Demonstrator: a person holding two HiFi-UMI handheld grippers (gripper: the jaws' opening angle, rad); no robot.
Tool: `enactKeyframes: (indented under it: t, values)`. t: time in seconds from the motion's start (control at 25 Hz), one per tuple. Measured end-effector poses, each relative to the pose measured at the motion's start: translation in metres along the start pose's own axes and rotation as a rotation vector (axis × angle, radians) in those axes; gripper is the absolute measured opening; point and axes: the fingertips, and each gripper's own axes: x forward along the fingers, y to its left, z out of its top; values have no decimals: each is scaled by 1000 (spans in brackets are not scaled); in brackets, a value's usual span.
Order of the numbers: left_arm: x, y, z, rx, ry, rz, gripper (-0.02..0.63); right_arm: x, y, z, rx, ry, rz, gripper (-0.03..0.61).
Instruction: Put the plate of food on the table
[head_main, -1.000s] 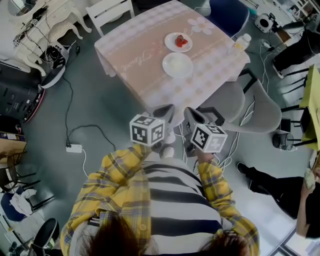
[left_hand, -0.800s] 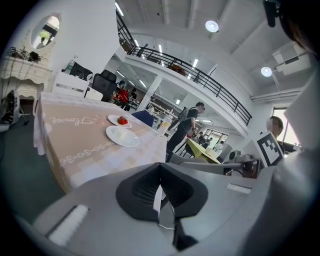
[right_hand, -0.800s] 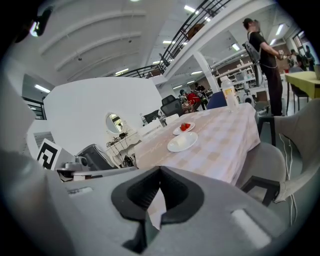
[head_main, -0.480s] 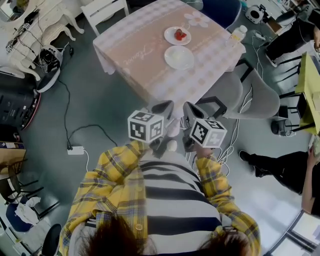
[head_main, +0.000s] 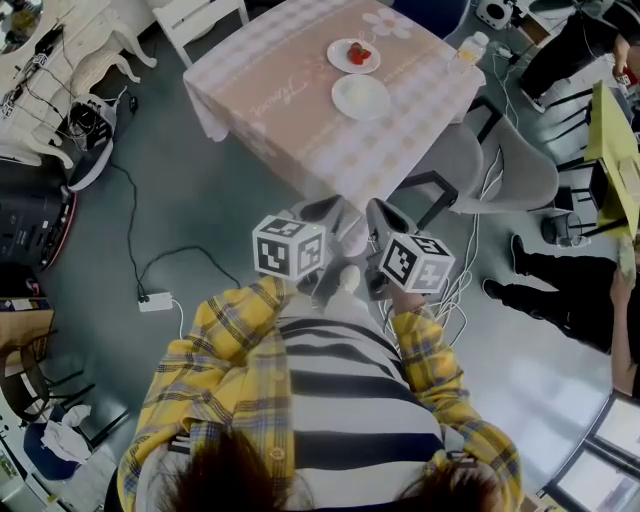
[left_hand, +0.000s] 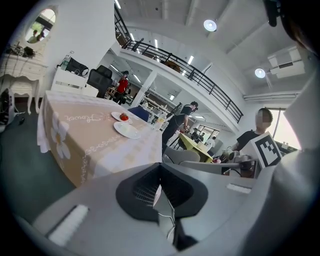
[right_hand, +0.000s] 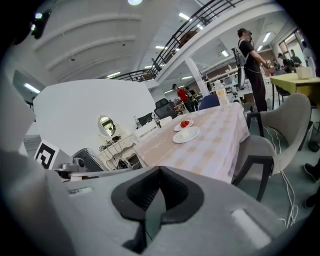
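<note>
A small plate of red food (head_main: 353, 54) sits on the pink checked table (head_main: 290, 90) at the top of the head view, with an empty white plate (head_main: 361, 97) just in front of it. Both show in the left gripper view as plate of food (left_hand: 121, 117) and white plate (left_hand: 127, 130), and in the right gripper view as plate of food (right_hand: 184, 125) and white plate (right_hand: 186, 134). My left gripper (head_main: 333, 208) and right gripper (head_main: 377, 210) hang side by side near my chest, well short of the table. Both are shut and hold nothing.
A clear bottle (head_main: 466, 50) stands at the table's right edge. Grey chairs (head_main: 520, 180) stand to the table's right and a white chair (head_main: 200, 18) at its far left. A power strip (head_main: 155, 300) and cable lie on the floor at left. A person's legs (head_main: 560, 290) are at right.
The table and plates have slid upward in the head view. Both grippers stay shut, close together in front of me. The person at right has shifted.
</note>
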Motion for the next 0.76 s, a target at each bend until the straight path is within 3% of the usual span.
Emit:
enactKeyframes:
  t: [0.76]
  values:
    - [-13,-11,-13,34,13,-44,3,-20,13,-14,-6,-40,-36,-2]
